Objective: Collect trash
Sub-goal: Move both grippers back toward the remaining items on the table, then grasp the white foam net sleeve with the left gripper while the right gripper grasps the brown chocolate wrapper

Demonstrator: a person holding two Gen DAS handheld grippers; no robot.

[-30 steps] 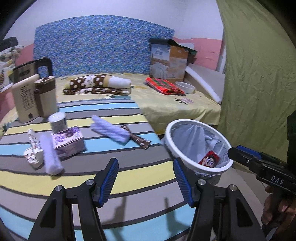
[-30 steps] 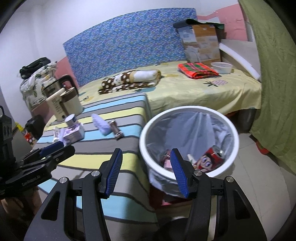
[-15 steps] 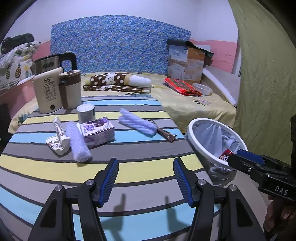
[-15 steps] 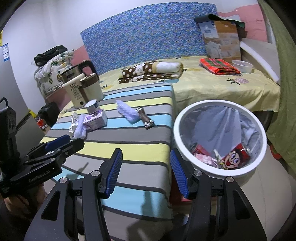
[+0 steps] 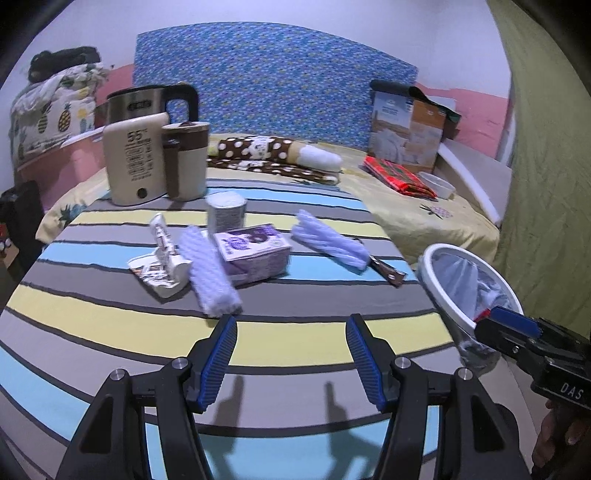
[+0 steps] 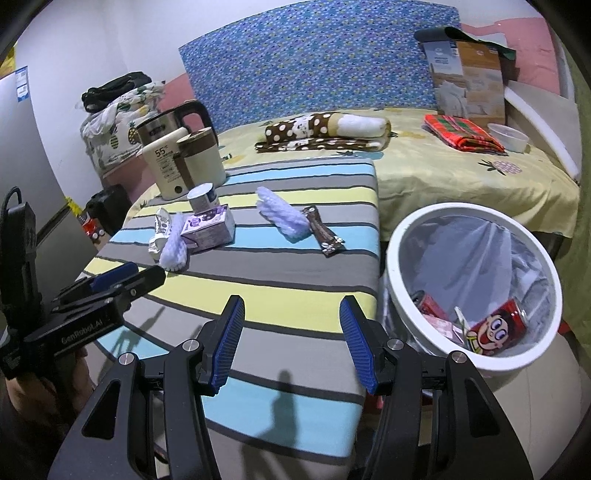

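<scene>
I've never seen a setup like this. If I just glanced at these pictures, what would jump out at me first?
Probably the striped cloth strewn with litter: a purple carton, two pale foam sleeves and a brown snack wrapper. Right of it stands a white bin holding a red cartoon can. Up close, the left gripper and the right gripper both hang open and empty above the cloth.

**A small bedroom under cool indoor light**

We see a white wall [image 5: 295, 22] above a pink lower band [image 5: 476, 110]. Against it leans a blue floral headboard [image 5: 273, 85]. The bed [image 6: 461, 177] wears a yellow sheet, and a striped cloth [image 5: 295, 339] covers the near surface. An olive curtain [image 5: 546, 166] hangs along the right edge. Pale floor [image 6: 546, 424] shows at the lower right.
</scene>
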